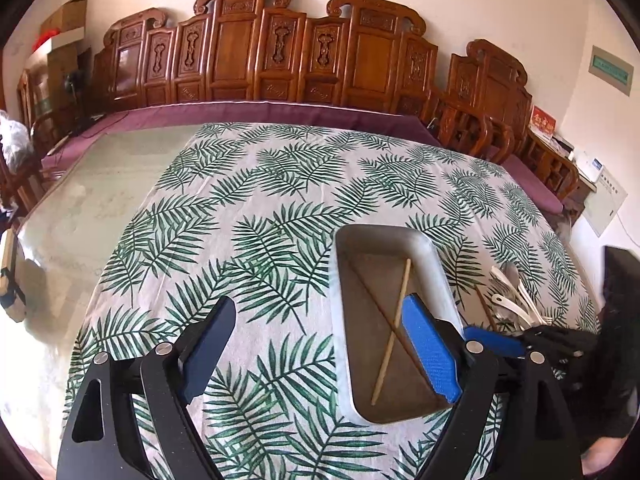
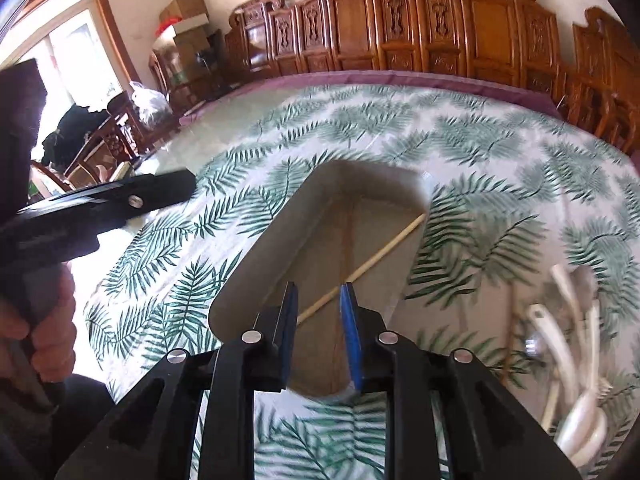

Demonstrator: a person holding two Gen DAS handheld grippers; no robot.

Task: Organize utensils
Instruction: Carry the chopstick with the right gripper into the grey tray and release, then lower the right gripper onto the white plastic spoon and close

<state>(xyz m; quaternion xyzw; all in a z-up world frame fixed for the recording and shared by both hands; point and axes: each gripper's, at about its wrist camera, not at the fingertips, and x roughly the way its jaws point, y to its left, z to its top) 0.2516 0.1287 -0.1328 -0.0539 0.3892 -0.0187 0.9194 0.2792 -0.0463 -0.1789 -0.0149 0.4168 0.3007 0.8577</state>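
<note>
Utensils lie in two places on the leaf-print cloth [image 1: 256, 208] covering the tabletop; a pale chopstick [image 1: 391, 334] and a darker brown chopstick [image 1: 374, 304] rest crossed inside the grey rectangular tray [image 1: 434, 256], while a heap of white plastic spoons [image 1: 514, 300] sits on the cloth just to the tray's right, with another brown stick [image 1: 486, 308] beside them. From the right wrist view the same spoons [image 2: 560, 328] are blurred, so I cannot tell each piece apart; the tray [image 2: 276, 232] stands directly ahead and the pale chopstick [image 2: 384, 258] slants across its floor.

The left claw [image 1: 320, 350] hovers over the near left edge of the tray with its jaws spread wide and nothing between them; its blue-padded right finger [image 1: 430, 354] overlaps the tray and the crossing of the two chopsticks. The right claw [image 2: 318, 334] hangs above the near end of the tray, its jaws parted only a little; the pale chopstick passes behind that gap, and no pad seems pressed on it. A hand [image 2: 44, 320] grips the left claw's handle at the left of the right wrist view; carved wooden chairs [image 1: 248, 48] line the far wall.
</note>
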